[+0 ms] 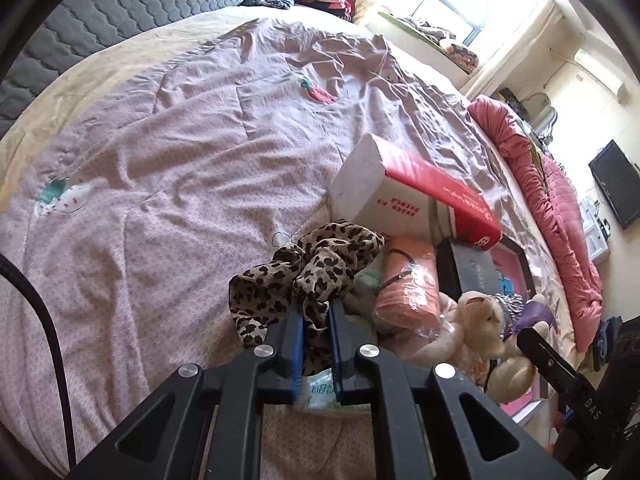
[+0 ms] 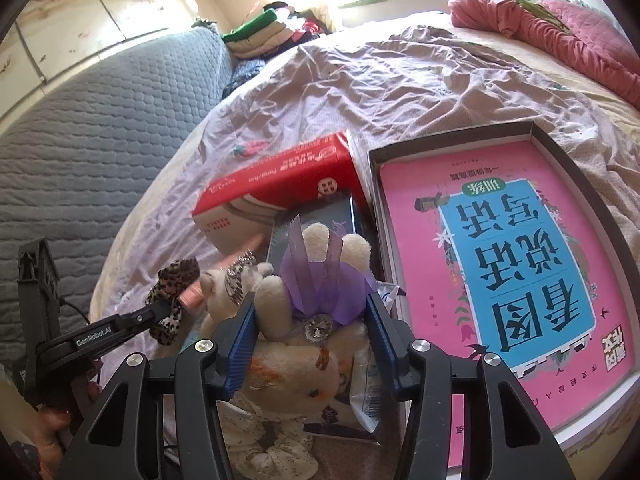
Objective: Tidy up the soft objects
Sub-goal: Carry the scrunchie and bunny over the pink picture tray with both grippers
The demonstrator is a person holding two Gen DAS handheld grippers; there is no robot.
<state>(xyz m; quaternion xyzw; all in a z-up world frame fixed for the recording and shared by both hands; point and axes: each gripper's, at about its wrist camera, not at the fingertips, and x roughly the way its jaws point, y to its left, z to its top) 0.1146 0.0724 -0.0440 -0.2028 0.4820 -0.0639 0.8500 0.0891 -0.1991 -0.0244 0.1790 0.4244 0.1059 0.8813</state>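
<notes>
1. Your left hand-held gripper (image 1: pixel 316 312) is pinching the leopard-print scarf (image 1: pixel 308 268), its blue pads pressed onto a thin bunch of the fabric. Most of the cloth spills loose past the tips toward 11 o'clock in the left wrist view. It could slide out if you pull fast, because the fabric looks thin and slippery.

2. Your right hand-held gripper (image 2: pixel 312 312) stands spread on either side of the plush bear (image 2: pixel 304 312), near its purple gauze skirt (image 2: pixel 320 284). I cannot tell whether the pads actually press the bear. If you grip only the gauze, the bear may drop or the skirt may tear.

3. The soft things lie in a pile on the bed (image 1: pixel 160 140), at the lower centre of both views. Beside the scarf, toward 3 o'clock in the left wrist view, sits a salmon-pink folded cloth in clear wrap (image 1: pixel 408 288). A soft pack with printed film (image 1: pixel 316 390) lies under the left gripper.

4. The red and white tissue pack (image 2: pixel 276 184) leans tilted against the pile at 12 o'clock in the right wrist view. Lifting the bear or the scarf could tip it.

5. The dark shallow box (image 2: pixel 560 152) holding a stiff pink and blue book (image 2: pixel 512 264) lies just beside the bear at 3 o'clock. Its hard rim could snag trailing gauze or scarf.
</notes>
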